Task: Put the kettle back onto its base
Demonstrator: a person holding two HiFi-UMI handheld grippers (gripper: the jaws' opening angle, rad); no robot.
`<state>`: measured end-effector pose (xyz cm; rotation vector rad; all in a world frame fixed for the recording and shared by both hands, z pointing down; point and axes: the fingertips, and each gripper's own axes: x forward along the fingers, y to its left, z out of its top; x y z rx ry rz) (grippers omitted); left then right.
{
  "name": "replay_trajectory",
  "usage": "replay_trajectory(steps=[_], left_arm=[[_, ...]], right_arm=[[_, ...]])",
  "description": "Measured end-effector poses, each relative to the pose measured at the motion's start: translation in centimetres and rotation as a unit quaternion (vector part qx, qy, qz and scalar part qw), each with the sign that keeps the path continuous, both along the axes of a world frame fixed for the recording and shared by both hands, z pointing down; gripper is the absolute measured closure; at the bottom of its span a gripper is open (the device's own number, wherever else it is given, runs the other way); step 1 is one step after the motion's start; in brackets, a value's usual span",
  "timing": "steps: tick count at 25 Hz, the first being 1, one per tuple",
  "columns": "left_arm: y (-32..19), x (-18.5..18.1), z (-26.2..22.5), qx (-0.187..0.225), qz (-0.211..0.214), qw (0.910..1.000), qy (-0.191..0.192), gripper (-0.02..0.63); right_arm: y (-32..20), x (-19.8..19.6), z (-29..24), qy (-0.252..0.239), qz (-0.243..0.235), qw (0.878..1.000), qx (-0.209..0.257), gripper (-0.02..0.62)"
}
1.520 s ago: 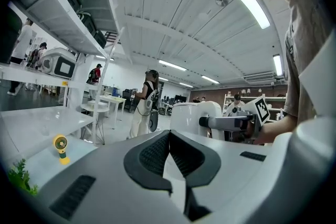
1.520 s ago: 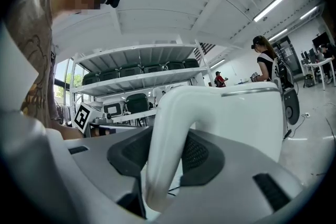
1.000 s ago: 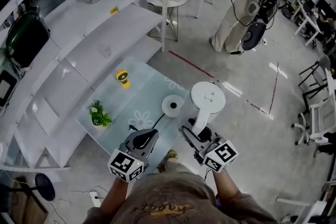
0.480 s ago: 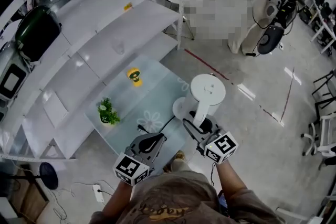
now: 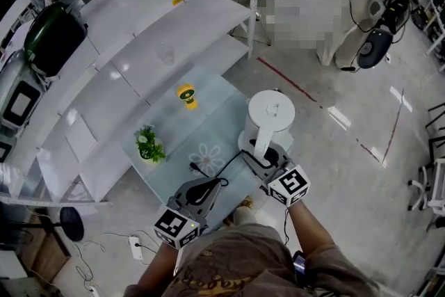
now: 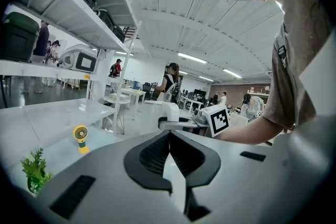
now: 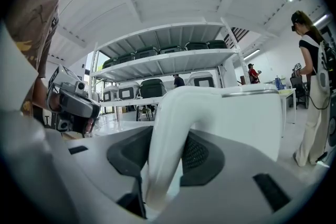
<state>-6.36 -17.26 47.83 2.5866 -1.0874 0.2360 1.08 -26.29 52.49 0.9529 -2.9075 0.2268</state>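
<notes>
Item: white kettle, handle clamped in the jaws of the right gripper, stood low over the counter corner where the cord ended (base hidden beneath, seating unconfirmed); left gripper jaws were together, empty; release judged outstanding.

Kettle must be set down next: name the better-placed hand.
Right. The right gripper grips the kettle by its handle; the left gripper is shut and empty.
</notes>
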Motion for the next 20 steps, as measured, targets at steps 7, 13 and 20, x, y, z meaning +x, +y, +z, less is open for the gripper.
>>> replay_trajectory(steps=[7,13,20], left_arm=[[-0.9,-0.5,0.4,-0.016,-0.015,0.9997,-0.005,0.584],[-1.2,-0.2,1.3,-0.027,-0.017,0.9994,-0.015,0.584],[-1.6,-0.1,2.0,-0.036,-0.023,0.9987,-0.029,0.584]], right_arm=[[-1.0,-1.5,2.5,0.031,-0.025,0.999,0.009,0.442],[-1.5,-2.2,3.9,0.026,-0.037,0.999,0.004,0.439],[-1.5,-2.6,5.3,0.033,-0.048,0.998,0.014,0.439]])
